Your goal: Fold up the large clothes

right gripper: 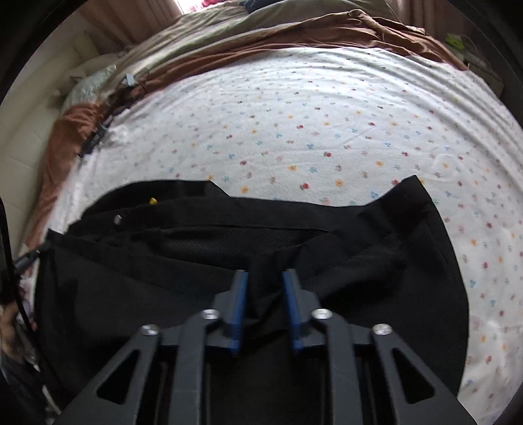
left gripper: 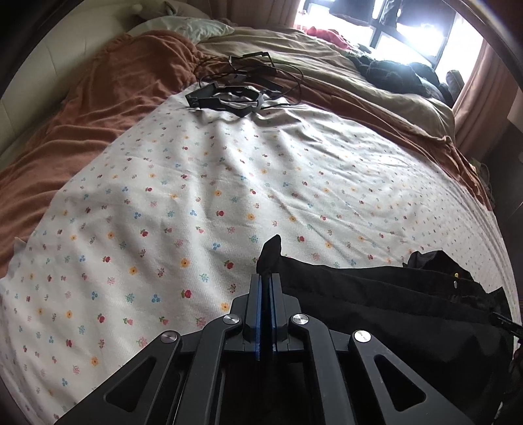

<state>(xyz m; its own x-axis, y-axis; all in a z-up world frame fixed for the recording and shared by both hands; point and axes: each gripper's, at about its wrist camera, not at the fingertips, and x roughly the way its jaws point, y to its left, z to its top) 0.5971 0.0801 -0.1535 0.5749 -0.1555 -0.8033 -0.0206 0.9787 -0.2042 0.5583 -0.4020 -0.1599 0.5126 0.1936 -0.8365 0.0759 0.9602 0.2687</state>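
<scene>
A black garment (left gripper: 385,294) lies on the white floral sheet (left gripper: 202,202) at the near edge of the bed. My left gripper (left gripper: 267,278) is shut on a corner of the garment, and a black tip of cloth sticks up past the fingertips. In the right wrist view the black garment (right gripper: 228,242) spreads wide across the near bed, with a metal snap and a yellow tag near its left part. My right gripper (right gripper: 264,274) is open just over the cloth, and a fold of fabric sits between its blue pads (right gripper: 240,294).
A tangle of black frames and cables (left gripper: 238,88) lies at the far end of the floral sheet. A rust-brown blanket (left gripper: 98,98) and a beige cover (left gripper: 327,59) lie beyond. Dark clothes (left gripper: 402,75) sit by the bright window. A pillow (left gripper: 183,26) is at the head.
</scene>
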